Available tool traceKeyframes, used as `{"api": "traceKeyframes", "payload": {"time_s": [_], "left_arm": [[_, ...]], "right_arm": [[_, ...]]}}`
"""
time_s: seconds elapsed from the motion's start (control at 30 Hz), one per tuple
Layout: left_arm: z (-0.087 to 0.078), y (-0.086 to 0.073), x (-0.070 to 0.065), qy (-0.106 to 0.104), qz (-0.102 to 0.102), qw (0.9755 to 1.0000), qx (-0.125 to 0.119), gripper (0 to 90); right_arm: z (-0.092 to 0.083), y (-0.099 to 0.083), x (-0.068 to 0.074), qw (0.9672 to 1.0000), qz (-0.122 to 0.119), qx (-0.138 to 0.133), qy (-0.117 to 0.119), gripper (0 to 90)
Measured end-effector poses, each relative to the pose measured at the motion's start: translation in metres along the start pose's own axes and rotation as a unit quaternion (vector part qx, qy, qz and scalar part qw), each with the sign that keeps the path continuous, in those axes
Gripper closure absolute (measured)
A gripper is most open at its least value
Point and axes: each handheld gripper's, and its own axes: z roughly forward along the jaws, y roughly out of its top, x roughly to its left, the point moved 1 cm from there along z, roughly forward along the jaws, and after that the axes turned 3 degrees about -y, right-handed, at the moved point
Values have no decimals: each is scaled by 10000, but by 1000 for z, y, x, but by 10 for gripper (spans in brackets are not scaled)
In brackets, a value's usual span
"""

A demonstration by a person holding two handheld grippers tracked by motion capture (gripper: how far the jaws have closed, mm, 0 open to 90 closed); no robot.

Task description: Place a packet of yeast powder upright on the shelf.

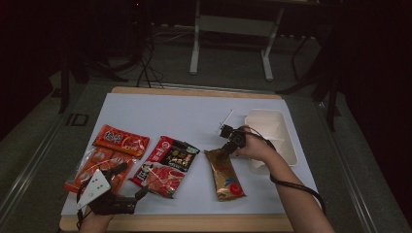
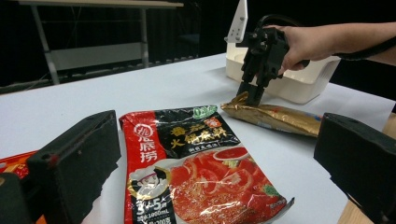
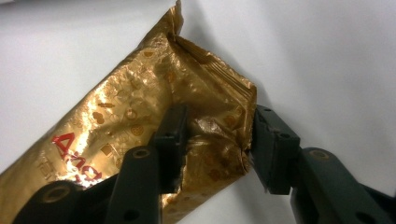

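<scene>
**Gold packet pinched at its sealed end**

The gold packet [image 1: 224, 175] is seen lying flat on the white table sheet [image 1: 160, 109], just beside the white bin [image 1: 272, 133]. Its end nearest the bin is clamped between the partly closed jaws of the right gripper [image 3: 212, 140], the foil crumpled where it is squeezed. Well away from the bin, the left gripper [image 1: 127, 184] is held wide open and empty, with the red-and-black soup-base pouch [image 2: 196, 172] lying before it.

gold packet [image 1: 225, 174] between sauce pouch [image 1: 169, 166] and tub [image 1: 270, 138]
</scene>
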Motion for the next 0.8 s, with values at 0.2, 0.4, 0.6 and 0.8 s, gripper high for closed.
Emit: {"api": "traceKeyframes", "payload": {"time_s": [0.2,0.4,0.6,0.8], "left_arm": [[0,0,0,5,-1,10000,11,10],[0,0,1,18,-7,10000,2,10],[-1,0,0,36,5,10000,19,10],[0,0,1,45,1,10000,24,11]], "right_arm": [[4,3,1,9977,-286,362,-492,896],[0,1,4,9974,-340,223,-589,900],[-10,4,11,9955,-539,186,-756,900],[-26,6,20,9943,-686,44,-809,900]]}}
